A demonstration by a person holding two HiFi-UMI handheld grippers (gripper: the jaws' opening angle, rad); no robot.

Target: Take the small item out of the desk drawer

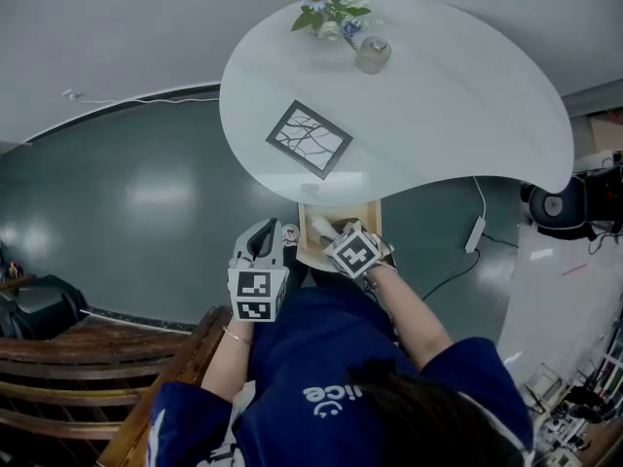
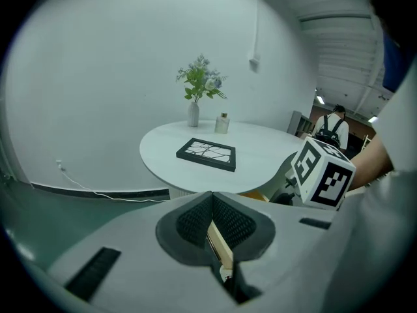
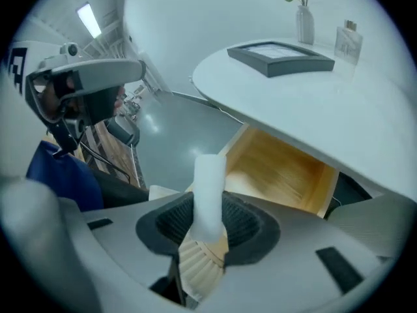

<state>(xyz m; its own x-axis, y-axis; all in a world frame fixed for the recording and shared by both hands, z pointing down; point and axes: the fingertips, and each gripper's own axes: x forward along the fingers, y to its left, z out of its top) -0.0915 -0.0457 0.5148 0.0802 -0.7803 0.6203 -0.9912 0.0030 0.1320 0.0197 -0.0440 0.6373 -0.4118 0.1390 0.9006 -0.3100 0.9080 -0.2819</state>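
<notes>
Hovering left of the open wooden drawer (image 1: 306, 246), the left gripper (image 2: 212, 195) keeps nothing between its jaws, which are pressed together. To the right, the right gripper (image 3: 208, 217) pinches the small white item (image 3: 210, 181) in its jaws, lifted in front of the drawer under the white tabletop (image 3: 326, 103).

Taken from the frame (image 1: 310, 138) on the worktop (image 1: 458, 105), the vase (image 1: 329, 8) stands at 12 o'clock and the small bottle (image 1: 373, 54) at 1. The open drawer (image 1: 310, 249) juts out below at 6.
</notes>
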